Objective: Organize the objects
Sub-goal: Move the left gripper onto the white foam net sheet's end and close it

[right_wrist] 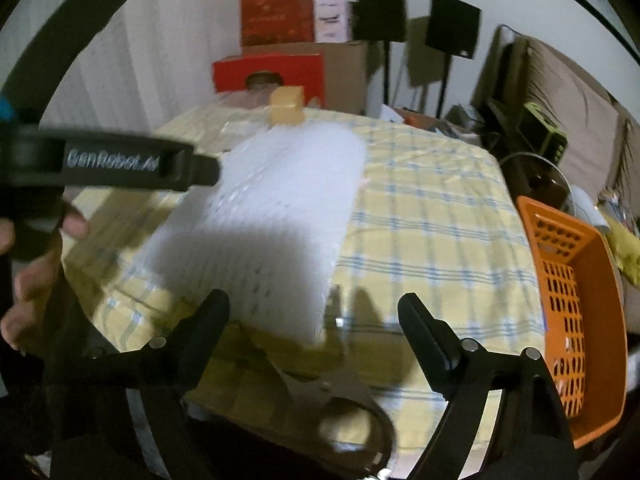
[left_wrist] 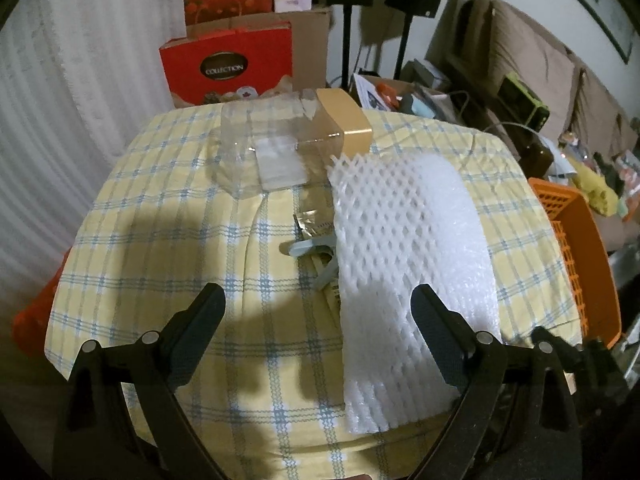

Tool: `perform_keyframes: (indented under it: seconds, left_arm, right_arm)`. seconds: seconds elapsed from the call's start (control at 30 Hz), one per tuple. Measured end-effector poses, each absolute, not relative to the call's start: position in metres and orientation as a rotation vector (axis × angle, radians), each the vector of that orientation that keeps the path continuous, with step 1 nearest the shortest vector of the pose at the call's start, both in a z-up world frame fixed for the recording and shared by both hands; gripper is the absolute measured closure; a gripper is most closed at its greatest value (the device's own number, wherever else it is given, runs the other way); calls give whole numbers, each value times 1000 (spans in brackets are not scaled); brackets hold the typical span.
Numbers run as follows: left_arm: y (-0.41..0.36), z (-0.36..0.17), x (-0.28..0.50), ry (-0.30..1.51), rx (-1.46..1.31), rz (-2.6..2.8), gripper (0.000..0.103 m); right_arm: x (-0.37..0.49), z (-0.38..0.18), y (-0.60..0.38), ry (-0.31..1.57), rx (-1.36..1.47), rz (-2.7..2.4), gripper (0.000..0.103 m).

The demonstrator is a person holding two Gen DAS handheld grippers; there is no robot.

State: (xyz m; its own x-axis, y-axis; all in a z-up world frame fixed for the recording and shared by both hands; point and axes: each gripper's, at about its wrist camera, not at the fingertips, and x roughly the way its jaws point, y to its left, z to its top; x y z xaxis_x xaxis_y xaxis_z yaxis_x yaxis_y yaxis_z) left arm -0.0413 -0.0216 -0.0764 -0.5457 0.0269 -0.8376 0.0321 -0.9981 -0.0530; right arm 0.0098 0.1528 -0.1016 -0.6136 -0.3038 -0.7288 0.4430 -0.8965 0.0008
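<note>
Both grippers are hovering with jaws spread and nothing between them: the left gripper (left_wrist: pixel 318 312) and right gripper (right_wrist: pixel 314 316) over the checked tablecloth (left_wrist: pixel 160 240), where the white foam netting (left_wrist: pixel 384 240) is lying beside a clear plastic box (left_wrist: pixel 272 148), orange basket (right_wrist: pixel 576 304) sitting off the right edge

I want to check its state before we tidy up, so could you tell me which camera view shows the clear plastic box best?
The left wrist view: the clear plastic box lies sharp and unobstructed on the checked tablecloth, beside the tan box. In the right wrist view it is only a faint, blurred glint at the far edge, left of the tan box and behind the white foam netting.
</note>
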Motion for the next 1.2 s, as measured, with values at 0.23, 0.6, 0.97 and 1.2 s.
perform_keyframes:
  seconds: [0.23,0.6,0.97,1.2]
  left_arm:
    - [-24,-76,-41,119,1501,-2774,10]
    - [-26,-72,-39,148,1497,-2806,11]
    - [-19,-76,-36,150,1563,-2817,32]
    - [-6,-86,-36,186,1721,-2832,53]
  right_arm:
    - [6,-109,153,161,1107,-2416,44]
    - [3,-97,181,37,1109,-2456,83]
    - [1,-89,198,6,1133,-2462,88]
    - [11,-95,180,54,1115,-2368,56]
